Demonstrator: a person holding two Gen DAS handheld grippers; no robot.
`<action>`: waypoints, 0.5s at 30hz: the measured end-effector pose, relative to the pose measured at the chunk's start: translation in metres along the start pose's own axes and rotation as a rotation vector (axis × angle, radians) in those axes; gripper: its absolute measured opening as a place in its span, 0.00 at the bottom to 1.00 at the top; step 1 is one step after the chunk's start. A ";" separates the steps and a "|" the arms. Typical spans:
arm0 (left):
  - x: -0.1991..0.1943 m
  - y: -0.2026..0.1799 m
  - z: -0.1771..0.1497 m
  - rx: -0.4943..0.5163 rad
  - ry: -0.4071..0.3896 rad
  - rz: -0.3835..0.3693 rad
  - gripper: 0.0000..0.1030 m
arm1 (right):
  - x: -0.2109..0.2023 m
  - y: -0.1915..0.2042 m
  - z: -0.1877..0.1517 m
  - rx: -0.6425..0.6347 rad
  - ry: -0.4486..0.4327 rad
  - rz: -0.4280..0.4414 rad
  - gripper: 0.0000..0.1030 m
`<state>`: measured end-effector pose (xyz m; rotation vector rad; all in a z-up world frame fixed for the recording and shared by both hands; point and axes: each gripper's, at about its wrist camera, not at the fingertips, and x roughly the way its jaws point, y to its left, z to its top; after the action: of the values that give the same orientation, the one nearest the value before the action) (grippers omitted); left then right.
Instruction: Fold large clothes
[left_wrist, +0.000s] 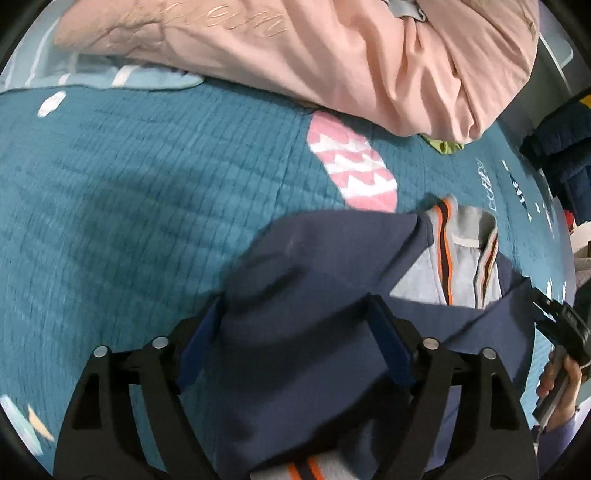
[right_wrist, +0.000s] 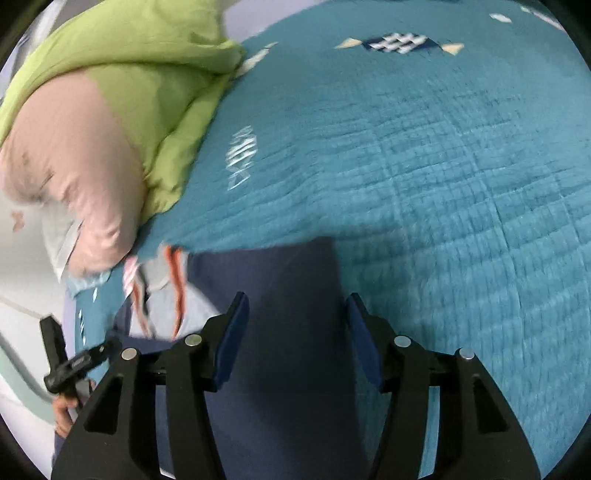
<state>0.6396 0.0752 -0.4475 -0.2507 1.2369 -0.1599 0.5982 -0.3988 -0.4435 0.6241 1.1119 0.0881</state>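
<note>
A navy garment (left_wrist: 314, 280) with a grey lining and an orange-striped collar (left_wrist: 448, 251) lies on the teal quilt (left_wrist: 129, 192). My left gripper (left_wrist: 295, 314) is open, its blue pads either side of a navy fold that passes between them. In the right wrist view my right gripper (right_wrist: 295, 314) is also open, with the navy cloth (right_wrist: 280, 295) lying between the pads and the striped collar (right_wrist: 173, 280) to its left. The right gripper's tip also shows at the right edge of the left wrist view (left_wrist: 557, 325). The left gripper shows at the lower left of the right wrist view (right_wrist: 70, 365).
A pile of pink clothing (left_wrist: 332, 55) sits on the quilt at the back, with lime-green cloth (right_wrist: 140, 74) beneath it. Dark blue clothes (left_wrist: 565, 147) lie at the far right. The quilt (right_wrist: 443, 166) stretches ahead of the right gripper.
</note>
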 end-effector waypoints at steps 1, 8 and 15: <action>0.001 -0.001 0.002 0.003 -0.002 0.002 0.77 | 0.005 -0.004 0.002 0.018 0.008 0.009 0.52; 0.004 -0.012 0.009 0.080 -0.020 0.045 0.43 | 0.001 0.008 0.002 -0.065 -0.012 -0.010 0.20; -0.015 -0.028 -0.001 0.109 -0.089 0.006 0.18 | -0.034 0.021 -0.012 -0.081 -0.123 0.087 0.04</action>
<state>0.6344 0.0517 -0.4263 -0.1578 1.1367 -0.2084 0.5776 -0.3889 -0.4087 0.5975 0.9578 0.1663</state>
